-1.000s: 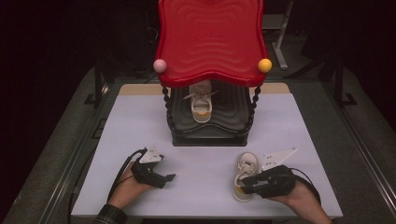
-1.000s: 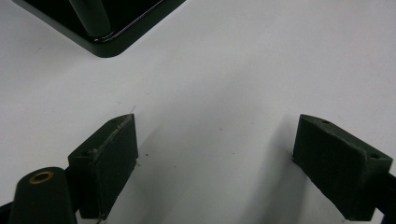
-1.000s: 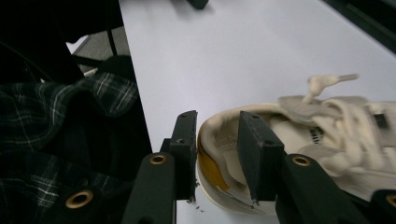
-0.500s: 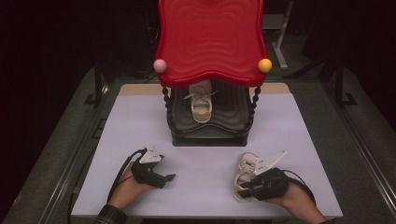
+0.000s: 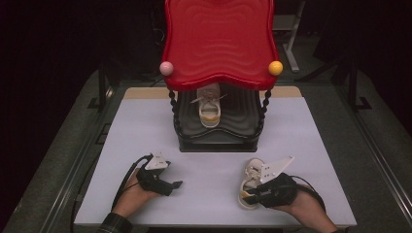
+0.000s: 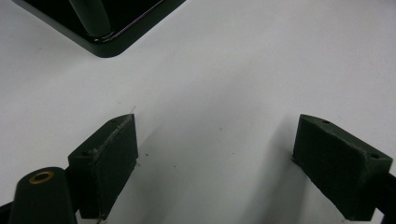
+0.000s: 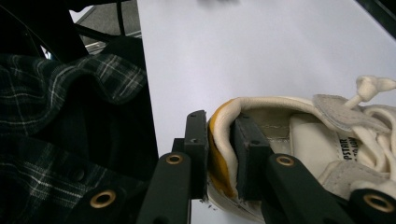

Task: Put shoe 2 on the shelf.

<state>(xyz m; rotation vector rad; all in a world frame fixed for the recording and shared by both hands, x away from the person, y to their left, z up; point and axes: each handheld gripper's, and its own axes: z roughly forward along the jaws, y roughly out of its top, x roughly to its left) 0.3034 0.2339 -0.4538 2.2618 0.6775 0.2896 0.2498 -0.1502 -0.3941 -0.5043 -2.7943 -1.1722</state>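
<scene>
While left hand-held gripper (image 5: 178, 184) gapes wide, right hand-held gripper (image 7: 219, 154) clamps sneaker (image 7: 299, 154) heel.

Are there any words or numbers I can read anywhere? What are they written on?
"PSTAR": cut-off black letters on the insole of the white shoe clamped at the heel by the right gripper.
A second line of letters sits below it on the same insole, too cut off and blurred to read.
The red rack, the shoe on its lower shelf and the left gripper show no readable text.
</scene>
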